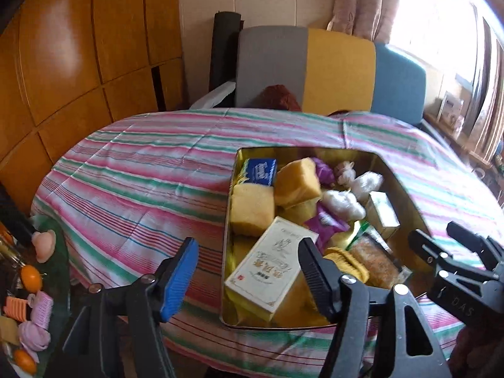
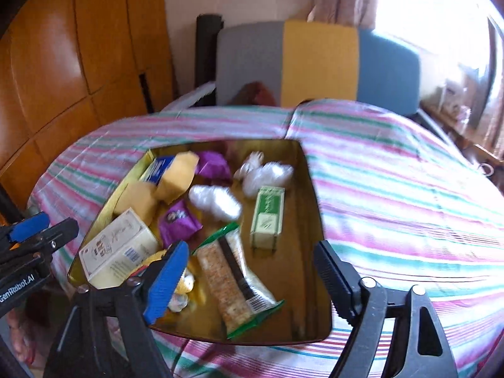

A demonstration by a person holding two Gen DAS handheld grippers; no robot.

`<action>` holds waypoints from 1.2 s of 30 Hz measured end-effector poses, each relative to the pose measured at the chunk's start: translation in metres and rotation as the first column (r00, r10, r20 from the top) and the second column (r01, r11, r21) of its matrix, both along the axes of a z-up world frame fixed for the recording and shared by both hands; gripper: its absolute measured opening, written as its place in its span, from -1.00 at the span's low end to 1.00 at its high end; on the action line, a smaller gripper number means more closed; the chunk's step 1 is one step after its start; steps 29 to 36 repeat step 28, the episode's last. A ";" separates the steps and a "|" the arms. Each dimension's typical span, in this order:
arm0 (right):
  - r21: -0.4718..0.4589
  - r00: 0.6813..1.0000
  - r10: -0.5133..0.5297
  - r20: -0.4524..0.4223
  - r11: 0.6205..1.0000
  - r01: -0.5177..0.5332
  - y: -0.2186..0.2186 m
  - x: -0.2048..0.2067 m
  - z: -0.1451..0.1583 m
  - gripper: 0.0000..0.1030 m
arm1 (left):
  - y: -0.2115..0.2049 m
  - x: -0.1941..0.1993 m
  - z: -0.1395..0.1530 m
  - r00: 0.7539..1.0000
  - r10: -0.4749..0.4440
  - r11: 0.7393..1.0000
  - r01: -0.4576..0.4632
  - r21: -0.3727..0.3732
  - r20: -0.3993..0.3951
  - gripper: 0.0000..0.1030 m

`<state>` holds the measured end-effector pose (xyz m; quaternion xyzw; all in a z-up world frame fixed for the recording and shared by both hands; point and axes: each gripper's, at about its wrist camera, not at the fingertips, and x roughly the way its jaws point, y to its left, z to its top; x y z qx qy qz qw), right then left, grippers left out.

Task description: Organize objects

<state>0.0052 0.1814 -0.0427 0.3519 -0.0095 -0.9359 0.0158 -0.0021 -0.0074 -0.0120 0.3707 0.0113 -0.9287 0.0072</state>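
Gold tin (image 2: pixel 310 189) sits on the striped tablecloth (image 2: pixel 393 189) covering the bench, packed with snacks and stuff. Biggest things inside: yellow sponge cakes (image 1: pixel 252 209) on the far left, a cream box (image 1: pixel 267 266) leaning at the near left, a long cereal bar (image 2: pixel 234 278) in a green-edged wrapper near the front. Then a green-and-white box (image 2: pixel 267 217) lying right of the middle, purple packets (image 2: pixel 178 223), white wrapped candies (image 2: pixel 217 201). Left gripper (image 1: pixel 249 275) is spread wide with nothing between its fingers, hanging over the tin's near left edge. Right gripper (image 2: pixel 249 280) is spread too, empty, above the near edge.
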 end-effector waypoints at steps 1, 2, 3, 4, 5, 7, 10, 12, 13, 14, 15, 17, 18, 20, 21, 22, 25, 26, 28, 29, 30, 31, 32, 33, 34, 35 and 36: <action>-0.002 1.000 -0.004 -0.008 1.000 0.004 0.001 0.001 0.002 0.62 | 0.001 0.001 0.002 1.000 -0.002 1.000 0.002 0.001 -0.005 0.37; -0.005 1.000 -0.009 -0.014 1.000 0.009 0.002 0.003 0.003 0.62 | 0.002 0.002 0.003 1.000 -0.001 1.000 0.001 -0.004 -0.012 0.37; -0.011 1.000 -0.013 -0.018 1.000 0.012 0.003 0.004 0.004 0.62 | 0.004 0.004 0.004 1.000 -0.002 1.000 0.002 -0.013 -0.022 0.37; -0.016 1.000 -0.016 -0.019 1.000 0.015 0.004 0.004 0.004 0.62 | 0.007 0.005 0.005 0.999 -0.002 1.000 0.001 -0.027 -0.032 0.37; -0.017 1.000 -0.018 -0.018 1.000 0.018 0.004 0.005 0.004 0.62 | 0.008 0.007 0.006 0.999 0.000 0.999 -0.002 -0.039 -0.041 0.37; -0.023 1.000 -0.016 -0.008 1.000 0.016 0.005 0.006 0.003 0.62 | 0.010 0.010 0.007 0.998 0.002 0.999 -0.005 -0.044 -0.055 0.37; -0.027 1.000 -0.009 0.002 1.000 0.009 0.003 0.008 0.001 0.62 | 0.010 0.012 0.008 0.998 0.002 0.999 -0.005 -0.043 -0.063 0.37; -0.026 1.000 -0.004 0.004 1.000 0.004 0.000 0.007 -0.001 0.62 | 0.009 0.012 0.009 0.998 0.003 0.999 -0.005 -0.035 -0.065 0.37; -0.026 1.000 -0.002 0.004 1.000 0.003 -0.002 0.007 -0.002 0.62 | 0.009 0.012 0.009 0.998 0.004 1.000 -0.006 -0.031 -0.062 0.37; -0.026 1.000 -0.002 0.004 1.000 0.002 -0.002 0.007 -0.002 0.62 | 0.008 0.012 0.009 0.998 0.005 1.000 -0.007 -0.027 -0.062 0.37; -0.025 1.000 0.000 0.005 1.000 0.000 -0.003 0.007 -0.002 0.63 | 0.008 0.013 0.009 0.998 0.006 1.000 -0.008 -0.027 -0.066 0.37; -0.025 1.000 0.002 0.006 1.000 -0.001 -0.004 0.008 -0.002 0.64 | 0.008 0.014 0.009 0.997 0.007 1.000 -0.010 -0.030 -0.071 0.37; -0.024 1.000 0.002 0.008 1.000 -0.002 -0.004 0.008 -0.003 0.64 | 0.007 0.014 0.009 0.997 0.007 1.000 -0.009 -0.028 -0.072 0.37; -0.025 1.000 0.002 0.011 1.000 -0.002 -0.004 0.007 -0.003 0.64 | 0.006 0.014 0.009 0.996 0.010 1.000 -0.012 -0.025 -0.084 0.32; -0.024 1.000 0.003 0.012 1.000 -0.003 -0.005 0.007 -0.004 0.64 | 0.006 0.014 0.009 0.996 0.011 1.000 -0.013 -0.024 -0.087 0.31; -0.024 1.000 0.005 0.014 1.000 -0.004 -0.005 0.006 -0.004 0.64 | 0.005 0.014 0.010 0.996 0.010 1.000 -0.012 -0.021 -0.086 0.29; -0.024 1.000 0.007 0.016 1.000 -0.006 -0.007 0.005 -0.004 0.64 | 0.004 0.014 0.009 0.996 0.013 1.000 -0.015 -0.025 -0.085 0.29; -0.024 1.000 0.007 0.015 1.000 -0.007 -0.008 0.005 -0.004 0.64 | 0.004 0.013 0.009 0.997 0.010 1.000 -0.012 -0.023 -0.079 0.29; -0.025 1.000 0.006 0.013 1.000 -0.005 -0.007 0.005 -0.003 0.64 | 0.004 0.011 0.007 0.998 0.010 1.000 -0.011 -0.021 -0.062 0.29; -0.025 1.000 0.006 0.013 1.000 -0.005 -0.007 0.005 -0.003 0.64 | 0.004 0.011 0.007 0.998 0.010 1.000 -0.011 -0.021 -0.062 0.29; -0.025 1.000 0.006 0.013 1.000 -0.005 -0.007 0.005 -0.003 0.64 | 0.004 0.011 0.007 0.998 0.010 1.000 -0.011 -0.021 -0.062 0.29; -0.025 1.000 0.006 0.013 1.000 -0.005 -0.007 0.005 -0.003 0.64 | 0.004 0.011 0.007 0.998 0.010 1.000 -0.011 -0.021 -0.062 0.29; -0.025 1.000 0.006 0.013 1.000 -0.005 -0.007 0.005 -0.003 0.64 | 0.004 0.011 0.007 0.998 0.010 1.000 -0.011 -0.021 -0.062 0.29; -0.025 1.000 0.006 0.013 1.000 -0.005 -0.007 0.005 -0.003 0.64 | 0.004 0.011 0.007 0.998 0.010 1.000 -0.011 -0.021 -0.062 0.29; -0.025 1.000 0.006 0.013 1.000 -0.005 -0.007 0.005 -0.003 0.64 | 0.004 0.011 0.007 0.998 0.010 1.000 -0.011 -0.021 -0.062 0.29; -0.025 1.000 0.006 0.013 1.000 -0.005 -0.007 0.005 -0.003 0.64 | 0.004 0.011 0.007 0.998 0.010 1.000 -0.011 -0.021 -0.062 0.29; -0.025 1.000 0.006 0.013 1.000 -0.005 -0.007 0.005 -0.003 0.64 | 0.004 0.011 0.007 0.998 0.010 1.000 -0.011 -0.021 -0.062 0.29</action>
